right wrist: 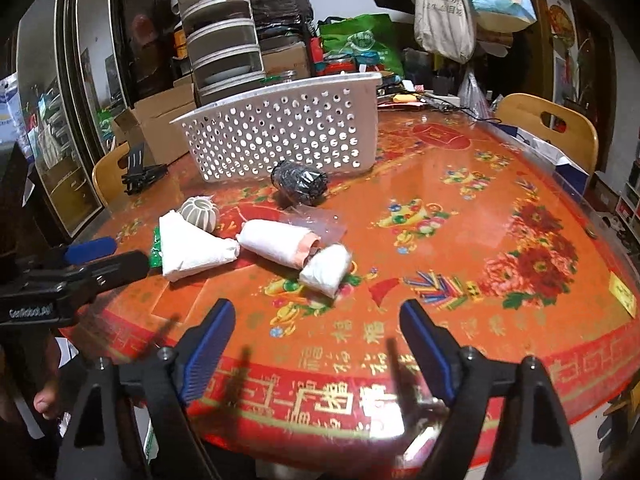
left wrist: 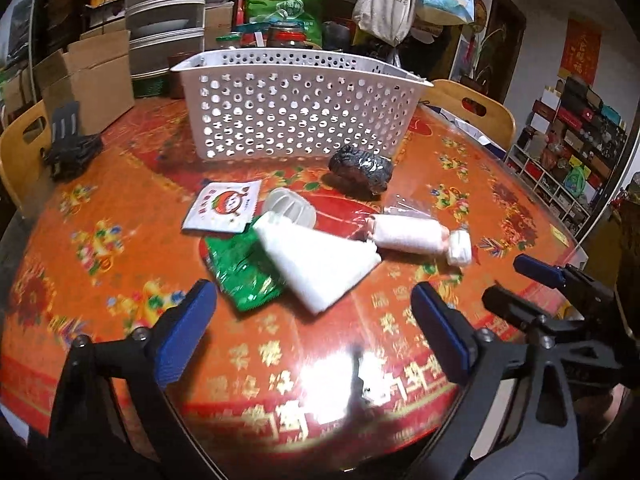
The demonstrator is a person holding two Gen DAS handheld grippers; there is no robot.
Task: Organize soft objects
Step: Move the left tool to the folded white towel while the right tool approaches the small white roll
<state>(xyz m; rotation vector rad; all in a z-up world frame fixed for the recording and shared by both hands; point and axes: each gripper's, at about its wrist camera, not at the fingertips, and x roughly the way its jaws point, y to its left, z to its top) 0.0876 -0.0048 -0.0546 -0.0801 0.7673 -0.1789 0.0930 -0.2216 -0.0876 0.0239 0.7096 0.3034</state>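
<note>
A white perforated basket (left wrist: 288, 116) (right wrist: 296, 136) stands at the back of the red patterned table (left wrist: 320, 360). In front of it lie a dark rolled item (left wrist: 360, 168) (right wrist: 300, 182), a ribbed white ball (left wrist: 290, 208) (right wrist: 199, 212), a white sachet (left wrist: 222, 208), a green packet (left wrist: 240, 276), a folded white cloth (left wrist: 316, 260) (right wrist: 196, 248), a white-and-pink roll (left wrist: 408, 234) (right wrist: 276, 242) and a small white roll (left wrist: 459, 248) (right wrist: 326, 266). My left gripper (left wrist: 312, 300) is open, just short of the cloth and packet. My right gripper (right wrist: 316, 312) is open, just short of the small roll. Nothing is between either pair of fingers.
Wooden chairs (left wrist: 472, 114) (right wrist: 548, 124) stand at the table's far edge. A black stand (left wrist: 70, 148) sits at the left. Cardboard boxes (left wrist: 92, 80), stacked containers (right wrist: 220, 48) and hanging bags (right wrist: 440, 8) crowd the back. The right gripper's finger (left wrist: 536, 270) shows in the left wrist view.
</note>
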